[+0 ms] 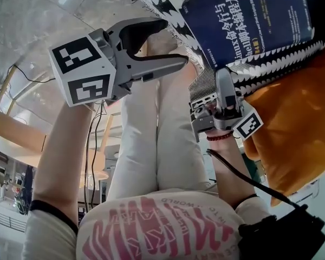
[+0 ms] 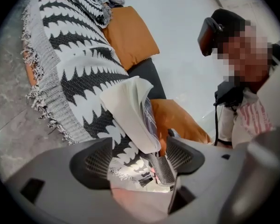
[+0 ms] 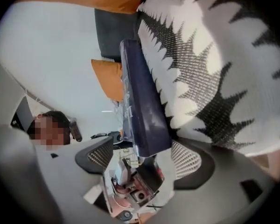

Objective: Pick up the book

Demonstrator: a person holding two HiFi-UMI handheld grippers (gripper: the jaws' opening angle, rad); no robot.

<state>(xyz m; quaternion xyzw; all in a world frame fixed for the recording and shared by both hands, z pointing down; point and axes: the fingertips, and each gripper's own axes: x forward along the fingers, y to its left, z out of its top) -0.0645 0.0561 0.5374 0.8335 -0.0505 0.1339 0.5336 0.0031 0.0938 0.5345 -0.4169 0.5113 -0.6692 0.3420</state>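
Left gripper [image 1: 173, 42]: left of the throw [image 1: 271, 64], jaws spread wide, nothing pinched.

Right gripper [image 1: 219, 83]: at the throw's near edge, jaws also spread. The book's end sits between the pads, not pressed.

Book [image 1: 249, 15]: flat on the throw, navy cover up. Long axis runs away from both grippers, short end toward them.

Only the head view shows the cover print. Left gripper view shows the white page edge [image 2: 128, 111]; right gripper view shows the navy spine [image 3: 142, 106].

Orange cushion [image 1: 298, 140]: right of the throw.
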